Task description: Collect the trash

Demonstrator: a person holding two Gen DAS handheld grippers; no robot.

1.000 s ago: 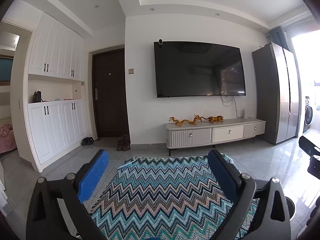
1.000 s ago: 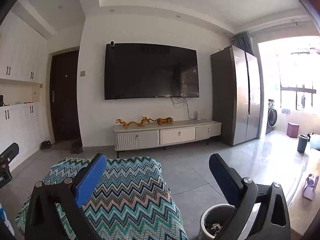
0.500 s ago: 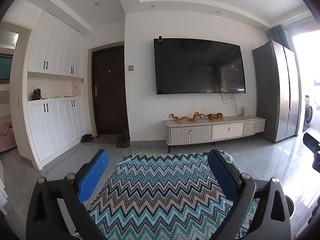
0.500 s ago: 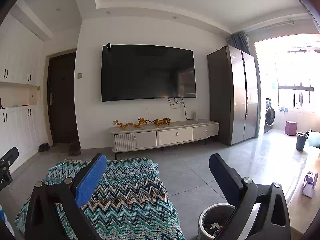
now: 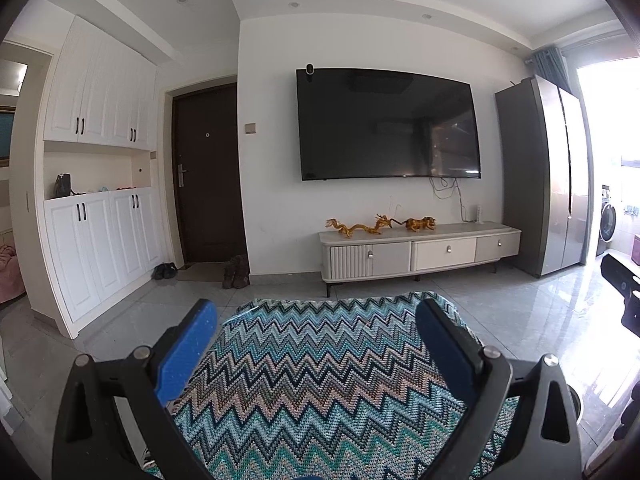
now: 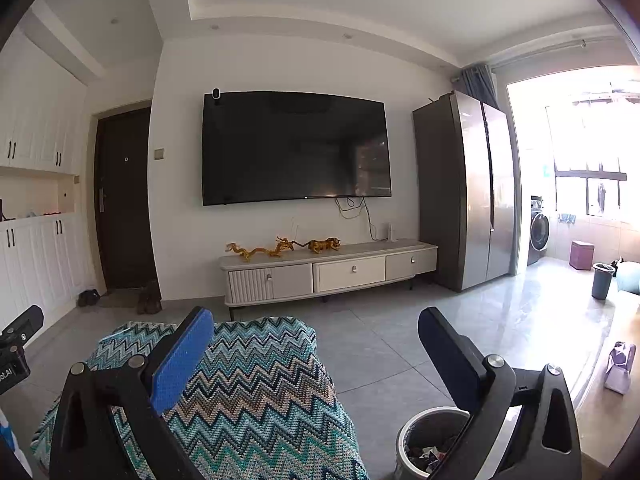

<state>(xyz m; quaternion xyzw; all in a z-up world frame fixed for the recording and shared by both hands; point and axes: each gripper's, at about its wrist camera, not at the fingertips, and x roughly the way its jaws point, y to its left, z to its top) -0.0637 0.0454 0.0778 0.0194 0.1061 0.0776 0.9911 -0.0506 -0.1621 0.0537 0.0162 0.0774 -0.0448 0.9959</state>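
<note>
Both grippers are held level, aimed at the wall-mounted television (image 5: 388,126). The left gripper (image 5: 316,322) and right gripper (image 6: 316,330) are seen with jaws wide, empty. The trash bin (image 6: 430,438), holding crumpled scraps, is seen low beneath the right gripper's right finger, beside the zigzag blanket (image 6: 256,392).

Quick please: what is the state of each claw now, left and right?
Left claw: open, holding nothing.
Right claw: open, holding nothing.
</note>
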